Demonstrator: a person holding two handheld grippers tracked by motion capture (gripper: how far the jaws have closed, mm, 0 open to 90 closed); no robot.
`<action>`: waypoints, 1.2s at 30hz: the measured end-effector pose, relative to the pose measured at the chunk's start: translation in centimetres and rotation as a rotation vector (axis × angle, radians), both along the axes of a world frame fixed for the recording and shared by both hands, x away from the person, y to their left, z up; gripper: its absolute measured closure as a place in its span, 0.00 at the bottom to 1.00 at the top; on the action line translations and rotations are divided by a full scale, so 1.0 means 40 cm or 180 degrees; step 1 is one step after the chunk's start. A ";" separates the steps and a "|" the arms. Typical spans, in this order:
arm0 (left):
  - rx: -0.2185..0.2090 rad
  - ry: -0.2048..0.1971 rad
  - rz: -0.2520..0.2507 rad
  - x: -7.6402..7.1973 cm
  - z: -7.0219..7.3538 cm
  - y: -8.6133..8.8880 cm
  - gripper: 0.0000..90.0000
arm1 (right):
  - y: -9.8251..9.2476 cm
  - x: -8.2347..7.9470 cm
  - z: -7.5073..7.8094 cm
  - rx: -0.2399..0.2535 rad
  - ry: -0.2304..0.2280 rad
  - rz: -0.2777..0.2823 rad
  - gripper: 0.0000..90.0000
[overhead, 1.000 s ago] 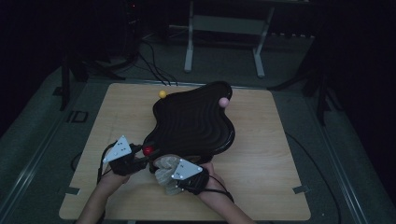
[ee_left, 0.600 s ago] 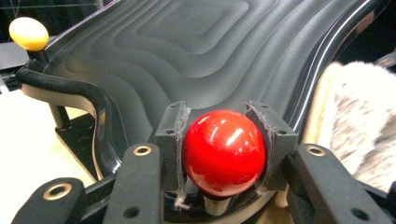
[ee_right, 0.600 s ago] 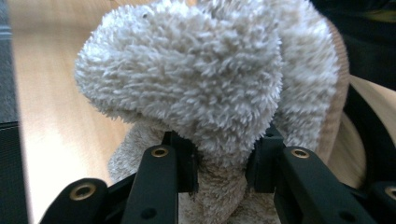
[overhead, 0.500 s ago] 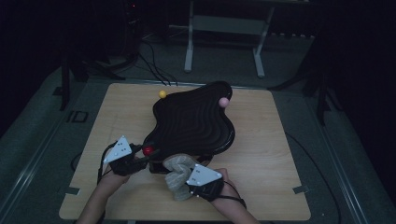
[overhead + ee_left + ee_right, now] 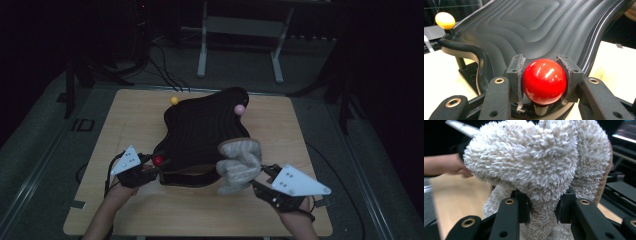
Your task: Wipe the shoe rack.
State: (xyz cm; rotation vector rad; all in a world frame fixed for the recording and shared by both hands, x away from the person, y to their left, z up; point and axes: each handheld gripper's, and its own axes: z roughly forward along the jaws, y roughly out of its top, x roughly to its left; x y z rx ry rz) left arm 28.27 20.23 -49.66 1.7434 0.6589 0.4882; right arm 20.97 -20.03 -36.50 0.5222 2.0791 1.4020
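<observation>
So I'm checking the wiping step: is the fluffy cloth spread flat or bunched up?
Bunched up. The cloth hangs in a crumpled wad, pinched in the right gripper and lifted beside the black tray.

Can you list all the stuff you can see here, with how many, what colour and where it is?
Wavy board: one, black, ridged, middle of the table.
Red ball: one, knob at the board's near left corner, clamped between the left jaws.
Yellow ball: one, knob at the board's far left edge.
Pink ball: one, knob at the board's far right edge.
Fluffy cloth: one, cream, held up over the board's near right corner.
Table: one, light wood.
Metal stand: one, grey, on the floor behind.
Left gripper: one, black, near left.
Right gripper: one, black, near right, gripping the cloth.
</observation>
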 end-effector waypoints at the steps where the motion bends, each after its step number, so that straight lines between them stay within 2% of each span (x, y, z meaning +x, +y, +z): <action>1: 0.0000 0.0000 0.0000 0.000 0.000 0.000 0.65 | -0.011 0.010 0.006 0.0024 -0.0008 -0.0060 0.77; 2: 0.0004 -0.0003 0.0002 0.000 0.000 0.000 0.65 | -0.011 0.010 0.006 0.0024 -0.0008 -0.0060 0.77; 3: 0.0006 0.0009 0.0007 0.000 0.001 -0.001 0.65 | -0.024 0.035 0.011 0.0051 0.0004 -0.0166 0.77; 5: -0.0002 0.0043 -0.0023 0.002 0.002 0.001 0.66 | -0.031 0.060 0.008 0.0051 0.0013 -0.0252 0.77; 7: -0.0028 0.0058 -0.0038 0.003 0.001 0.002 0.66 | -0.033 0.071 0.004 0.0058 0.0049 -0.0262 0.77; 8: -0.0031 0.0066 -0.0044 0.004 0.001 0.003 0.66 | -0.033 0.100 -0.012 0.0056 0.0145 -0.0304 0.77; 13: -0.0071 0.0070 -0.0096 0.008 -0.002 0.006 0.66 | -0.044 0.119 -0.032 0.0125 0.0202 -0.0331 0.77; 19: -0.0060 0.0073 -0.0112 0.009 -0.001 0.007 0.66 | -0.055 0.112 -0.075 0.0153 0.0375 -0.0355 0.77; 22: -0.0059 0.0070 -0.0118 0.009 -0.001 0.007 0.66 | -0.048 0.099 -0.069 0.0046 0.0349 -0.0291 0.77; 24: -0.0061 0.0070 -0.0126 0.010 -0.001 0.008 0.66 | -0.045 0.096 -0.058 -0.0014 0.0268 -0.0298 0.77; 27: -0.0067 0.0062 -0.0140 0.010 -0.002 0.009 0.67 | -0.049 0.101 -0.052 0.0038 0.0222 -0.0385 0.77; 29: -0.0060 0.0058 -0.0144 0.011 -0.002 0.009 0.67 | -0.044 0.101 -0.063 0.0097 0.0267 -0.0395 0.77; 31: -0.0058 0.0065 -0.0143 0.011 -0.001 0.011 0.67 | -0.032 0.092 -0.078 0.0087 0.0275 -0.0347 0.77; 33: -0.0054 0.0069 -0.0148 0.012 -0.001 0.012 0.67 | -0.029 0.084 -0.072 0.0039 0.0278 -0.0273 0.77; 36: -0.0052 0.0072 -0.0142 0.011 0.000 0.011 0.67 | -0.028 0.081 -0.061 0.0020 0.0242 -0.0257 0.77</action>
